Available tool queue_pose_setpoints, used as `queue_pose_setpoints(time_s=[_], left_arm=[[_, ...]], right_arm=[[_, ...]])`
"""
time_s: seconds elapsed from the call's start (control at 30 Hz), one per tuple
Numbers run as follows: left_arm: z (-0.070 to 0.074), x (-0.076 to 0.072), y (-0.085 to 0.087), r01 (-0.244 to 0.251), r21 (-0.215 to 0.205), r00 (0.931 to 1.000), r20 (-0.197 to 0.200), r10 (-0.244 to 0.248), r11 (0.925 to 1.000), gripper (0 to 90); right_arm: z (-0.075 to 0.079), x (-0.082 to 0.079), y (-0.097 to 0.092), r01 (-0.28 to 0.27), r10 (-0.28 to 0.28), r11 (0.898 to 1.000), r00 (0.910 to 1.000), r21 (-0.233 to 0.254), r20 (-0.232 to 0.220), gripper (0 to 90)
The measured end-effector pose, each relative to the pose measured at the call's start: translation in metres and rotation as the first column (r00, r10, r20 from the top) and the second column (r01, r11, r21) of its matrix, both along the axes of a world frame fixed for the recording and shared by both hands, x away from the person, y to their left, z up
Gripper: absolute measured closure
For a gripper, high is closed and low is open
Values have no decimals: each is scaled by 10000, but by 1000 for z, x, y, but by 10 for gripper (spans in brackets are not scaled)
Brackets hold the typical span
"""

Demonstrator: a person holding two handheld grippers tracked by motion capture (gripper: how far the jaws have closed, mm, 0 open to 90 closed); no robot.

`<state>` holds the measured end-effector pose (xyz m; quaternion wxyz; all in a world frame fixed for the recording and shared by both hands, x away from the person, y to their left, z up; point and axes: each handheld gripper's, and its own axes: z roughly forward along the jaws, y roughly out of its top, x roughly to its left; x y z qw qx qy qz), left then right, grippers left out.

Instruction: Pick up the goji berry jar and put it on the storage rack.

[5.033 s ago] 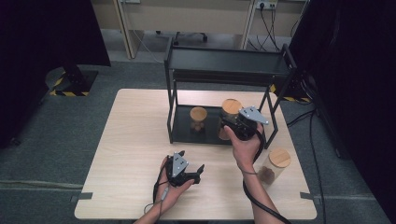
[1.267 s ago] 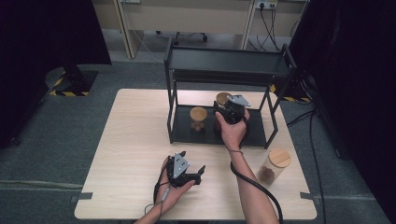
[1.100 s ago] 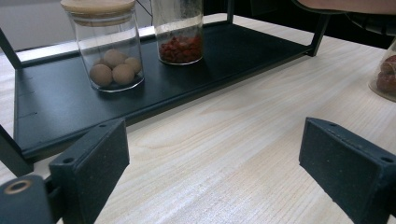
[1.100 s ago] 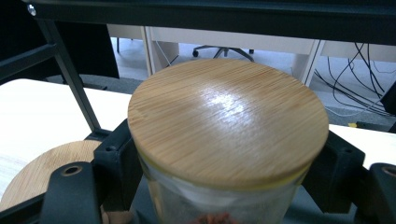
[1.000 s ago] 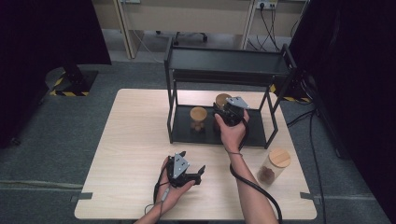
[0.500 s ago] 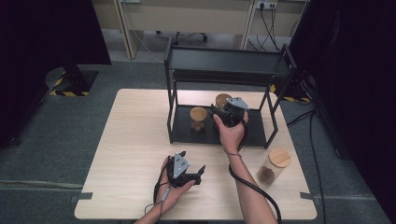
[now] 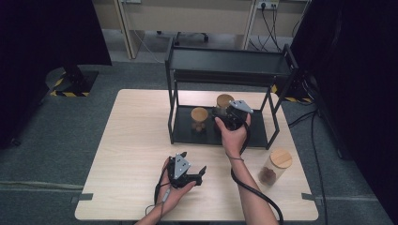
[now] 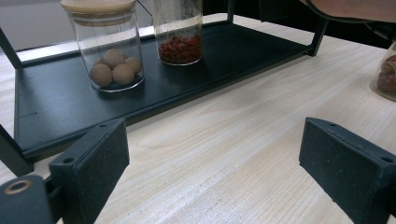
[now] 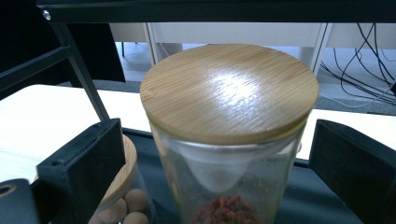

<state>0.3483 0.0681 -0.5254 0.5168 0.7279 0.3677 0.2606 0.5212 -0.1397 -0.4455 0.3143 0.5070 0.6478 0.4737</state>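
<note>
Looking down from the high view, the right gripper (image 7: pixel 224 114) sits over the rack's lower shelf (image 7: pixel 248 133) with the red-berry jar (image 7: pixel 224 101) at its tips; five seconds back that same jar was in its grip out toward the rack's right post, so it has now been carried in and set down. The left gripper (image 7: pixel 199 172) lies in the palm nearer the table's front edge, well short of the rack.

In the left gripper view its jaws stand wide with nothing between them; ahead on the shelf are the jar of pale balls (image 8: pixel 106 46) and, just beside it, the red-berry jar.

In the right gripper view the jaws have just been opening and now stand clear of the glass on either side, the jar upright between them. Release looks finished; backing out without nudging the jar should come next.
</note>
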Motion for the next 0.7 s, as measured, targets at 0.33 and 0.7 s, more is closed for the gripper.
queue_pose_setpoints(time_s=[0.33, 0.7], left_arm=[[0, 0, 0, -4, 20, 10000, 11, 4, 10000, 80], [0, 0, 0, -18, 18, 10000, 15, 18, 10000, 80]], right_arm=[[-1, -10, -5, -2, 2, 10000, 10000, 0, -95, 39], [-3, -25, -9, -165, 169, 9997, 9997, 199, -200, 39]])
